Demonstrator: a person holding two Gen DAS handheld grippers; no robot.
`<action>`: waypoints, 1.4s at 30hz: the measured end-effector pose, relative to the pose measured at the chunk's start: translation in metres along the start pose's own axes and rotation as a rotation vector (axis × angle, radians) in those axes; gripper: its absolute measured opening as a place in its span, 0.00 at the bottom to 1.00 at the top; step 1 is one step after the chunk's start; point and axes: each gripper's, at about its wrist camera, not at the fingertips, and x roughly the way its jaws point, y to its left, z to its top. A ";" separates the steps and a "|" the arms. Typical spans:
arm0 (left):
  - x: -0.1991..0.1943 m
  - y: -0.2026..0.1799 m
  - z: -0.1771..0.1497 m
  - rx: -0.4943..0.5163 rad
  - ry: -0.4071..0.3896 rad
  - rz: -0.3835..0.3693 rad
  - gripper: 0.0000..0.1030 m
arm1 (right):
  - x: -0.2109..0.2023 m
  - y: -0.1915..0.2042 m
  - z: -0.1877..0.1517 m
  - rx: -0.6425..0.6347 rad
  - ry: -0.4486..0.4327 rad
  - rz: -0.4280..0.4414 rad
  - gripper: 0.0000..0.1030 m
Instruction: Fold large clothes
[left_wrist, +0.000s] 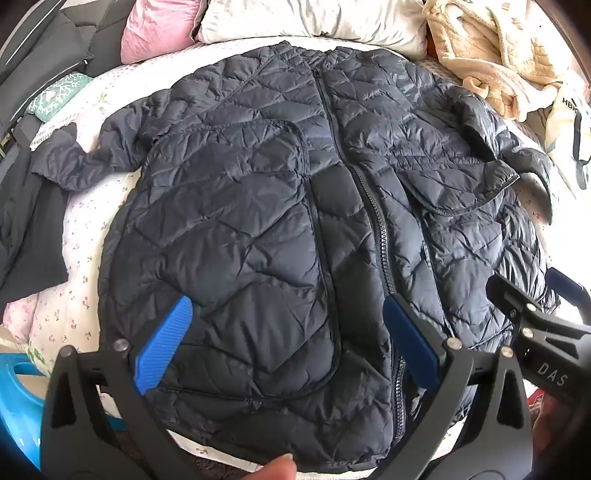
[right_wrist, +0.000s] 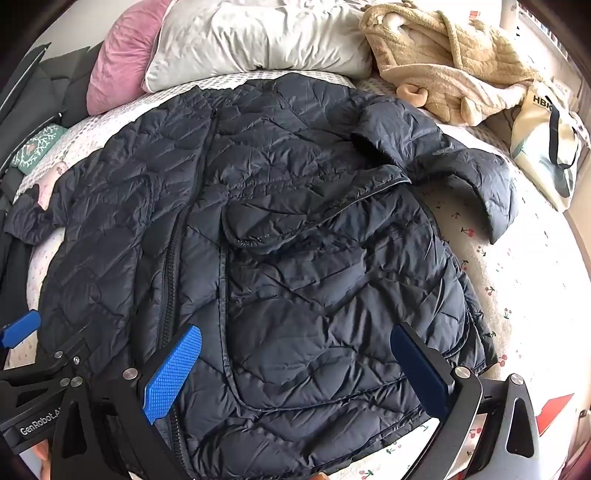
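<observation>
**Puffer jacket flat on the bed, both claws hovering wide apart**

The navy quilted jacket is spread front-up across the bed, collar toward the pillows, hem toward the cameras. The zipper looks done up most of the way, but the very top near the collar is too dark to read. The right sleeve is bent, with its cuff lying on the sheet; the left sleeve trails off to the side and partly lies over some dark clothes at the bed edge, which are cut off by the lens rim.

The left claw is released, fingers spread wide over the lower left panel, nothing between them. The right claw is the same deal, spread over the lower right panel and gripping nothing. Can't tell if the fingertips actually touch the fabric or just float above it.

At the head of the bed there's a pink pillow, a white pillow, a beige fleece robe and a tote bag whose print is cropped to "HBK". A fingertip pokes in at the bottom of the left view.
</observation>
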 end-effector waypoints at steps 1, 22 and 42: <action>0.000 0.000 0.000 0.000 0.001 -0.001 1.00 | 0.000 0.000 0.000 0.000 0.001 0.000 1.00; 0.002 -0.002 -0.002 0.001 0.012 -0.004 1.00 | 0.005 0.000 -0.004 0.005 0.008 0.011 1.00; 0.003 -0.003 -0.003 0.000 0.012 -0.006 1.00 | 0.005 -0.001 -0.004 -0.001 -0.002 0.000 1.00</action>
